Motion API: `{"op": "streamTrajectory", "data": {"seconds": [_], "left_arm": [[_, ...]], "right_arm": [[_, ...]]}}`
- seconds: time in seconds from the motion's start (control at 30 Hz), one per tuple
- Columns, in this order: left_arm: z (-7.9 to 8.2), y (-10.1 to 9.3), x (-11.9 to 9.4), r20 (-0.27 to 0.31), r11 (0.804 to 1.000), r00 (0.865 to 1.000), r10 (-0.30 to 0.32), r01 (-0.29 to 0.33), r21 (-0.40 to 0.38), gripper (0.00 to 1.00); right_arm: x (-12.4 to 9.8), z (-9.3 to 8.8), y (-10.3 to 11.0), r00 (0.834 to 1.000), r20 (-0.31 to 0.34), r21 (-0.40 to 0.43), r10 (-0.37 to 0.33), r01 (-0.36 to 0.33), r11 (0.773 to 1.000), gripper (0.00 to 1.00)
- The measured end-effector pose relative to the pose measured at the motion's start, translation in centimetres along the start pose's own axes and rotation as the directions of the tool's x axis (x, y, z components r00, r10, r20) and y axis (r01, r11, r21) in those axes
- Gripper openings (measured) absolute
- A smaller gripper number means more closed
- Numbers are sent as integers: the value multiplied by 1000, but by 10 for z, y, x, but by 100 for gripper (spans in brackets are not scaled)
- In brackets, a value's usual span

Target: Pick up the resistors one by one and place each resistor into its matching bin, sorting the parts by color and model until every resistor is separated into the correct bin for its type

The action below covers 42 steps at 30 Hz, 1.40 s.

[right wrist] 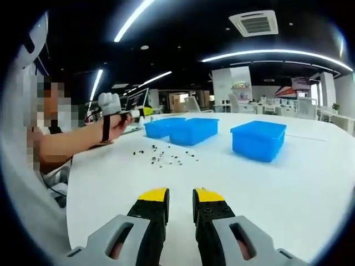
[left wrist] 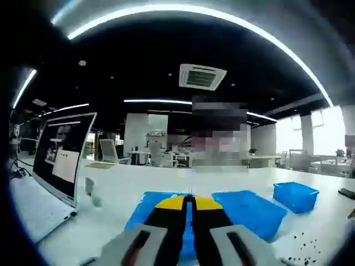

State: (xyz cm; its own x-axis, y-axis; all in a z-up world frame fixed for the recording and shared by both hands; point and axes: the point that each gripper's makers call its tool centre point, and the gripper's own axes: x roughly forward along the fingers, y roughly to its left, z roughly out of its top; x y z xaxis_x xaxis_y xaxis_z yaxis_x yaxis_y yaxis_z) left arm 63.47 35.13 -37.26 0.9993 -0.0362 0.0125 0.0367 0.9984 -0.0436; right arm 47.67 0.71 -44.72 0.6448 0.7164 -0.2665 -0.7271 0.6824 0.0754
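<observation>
Resistors (right wrist: 165,157) lying loose mid-surface (right wrist: 310,183), short of the bins (right wrist: 258,139); right gripper (right wrist: 180,195) fingers narrowly apart, left gripper (left wrist: 188,200) nearly closed, both empty (risking grabbing several tiny parts together, missorting)

An open-plan office: a black ceiling with light strips (left wrist: 183,11) and a cassette air-conditioner (left wrist: 202,76), distant desks and office chairs (left wrist: 109,149), a monitor (left wrist: 62,155) (tilted) on the white table (right wrist: 310,183).

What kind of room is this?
Probably a big open office: desks and office chairs stand in the back, a ceiling air vent hangs overhead, and a laptop sits on the white table.
</observation>
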Motion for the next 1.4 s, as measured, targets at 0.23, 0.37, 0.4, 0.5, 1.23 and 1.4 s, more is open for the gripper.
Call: {"op": "streamTrajectory", "data": {"seconds": [0.23,0.37,0.4,0.5,1.23,1.4], "left_arm": [[5,6,0,13,1000,1000,7,-7,2,7],[5,10,1,15,1000,1000,19,-19,-1,7],[5,12,1,17,1000,1000,22,-22,-3,7],[6,14,1,23,1000,1000,16,-15,-16,7],[6,10,-7,-9,1000,1000,5,-6,-12,24],[12,4,-10,-12,997,998,-55,56,53,24]], "right_arm": [[0,2,1,1000,3,-3,0,0,1000,19],[-1,1,1,1000,3,-3,1,-1,1000,19],[-1,2,1,1000,5,-3,1,-1,1000,19],[-2,2,1,1000,7,-1,-2,2,1000,19],[-4,0,1,1000,10,2,2,-2,1000,19],[-3,1,2,1000,7,-2,5,-5,1000,19]]}}
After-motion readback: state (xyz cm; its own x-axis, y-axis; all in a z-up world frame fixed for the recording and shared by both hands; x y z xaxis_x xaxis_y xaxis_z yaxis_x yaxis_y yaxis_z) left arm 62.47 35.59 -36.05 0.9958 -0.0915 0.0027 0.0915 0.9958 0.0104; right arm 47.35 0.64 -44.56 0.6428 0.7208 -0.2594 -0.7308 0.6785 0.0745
